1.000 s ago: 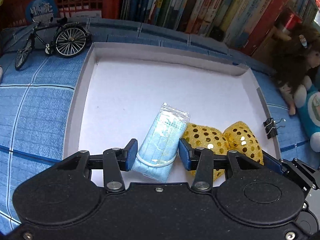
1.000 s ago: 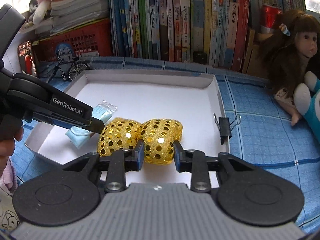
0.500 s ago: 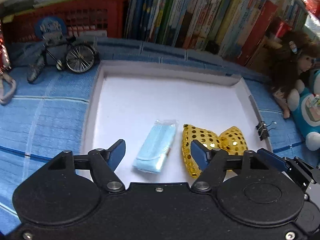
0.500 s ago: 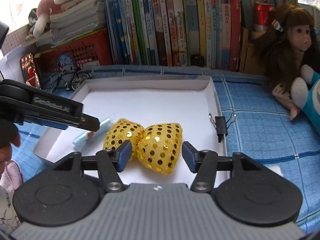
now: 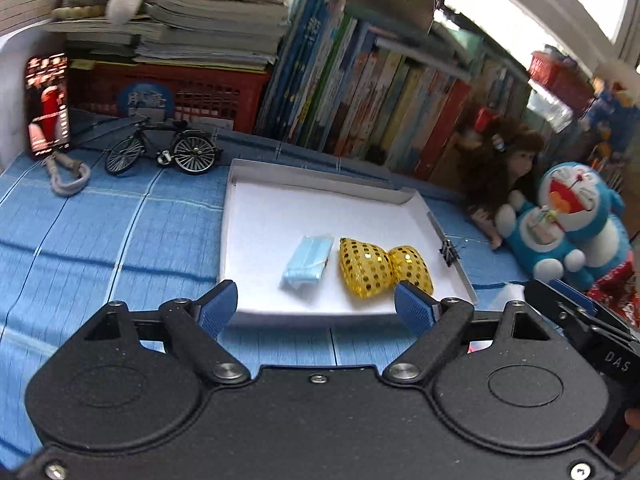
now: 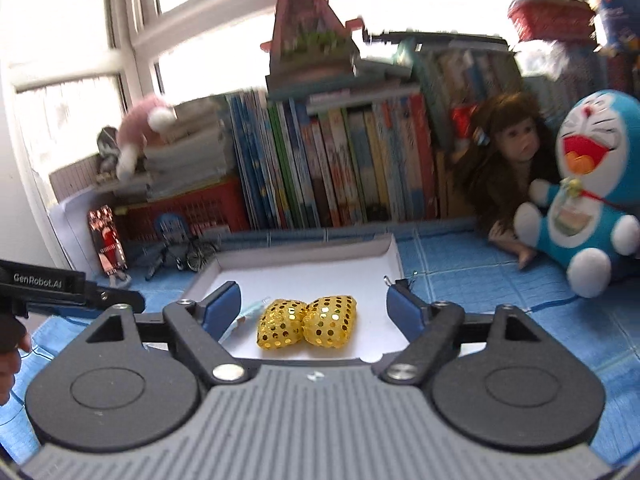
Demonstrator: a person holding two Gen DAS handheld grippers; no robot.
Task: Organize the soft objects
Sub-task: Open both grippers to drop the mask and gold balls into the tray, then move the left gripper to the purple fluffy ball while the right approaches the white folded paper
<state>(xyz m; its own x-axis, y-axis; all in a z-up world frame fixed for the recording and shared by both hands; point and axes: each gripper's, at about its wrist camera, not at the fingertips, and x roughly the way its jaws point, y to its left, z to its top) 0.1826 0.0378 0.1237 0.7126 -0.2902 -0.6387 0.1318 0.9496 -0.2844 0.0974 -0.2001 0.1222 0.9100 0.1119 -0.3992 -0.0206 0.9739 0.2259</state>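
Moved since earlier: both grippers, clamped on the mask pack and the gold bow 1 second ago, have let go and drawn back; each now views the tray from outside its near edge.
Mask pack: [image 5: 307,262] lies flat in the white tray [image 5: 256,216], left of the bow, just beside it.
Gold bow: [image 5: 382,268] its 2 sequined lobes rest side by side near the tray's front edge, likely lined up with the mask as a tidy row.
Left gripper: [image 5: 316,308] jaws apart and opening, nothing between the blue pads.
Right gripper: [image 6: 314,310] jaws apart and opening, empty; the bow sits beyond them.
Binder clip: [image 5: 449,251] grips the tray's right wall, probably to hold the corner.
Surroundings: toy bicycle [image 5: 164,152], doll [image 5: 504,176] and blue plush cat [image 5: 568,220] stay on the blue cloth outside the tray.
Judgement: these 2 soft items look placed.
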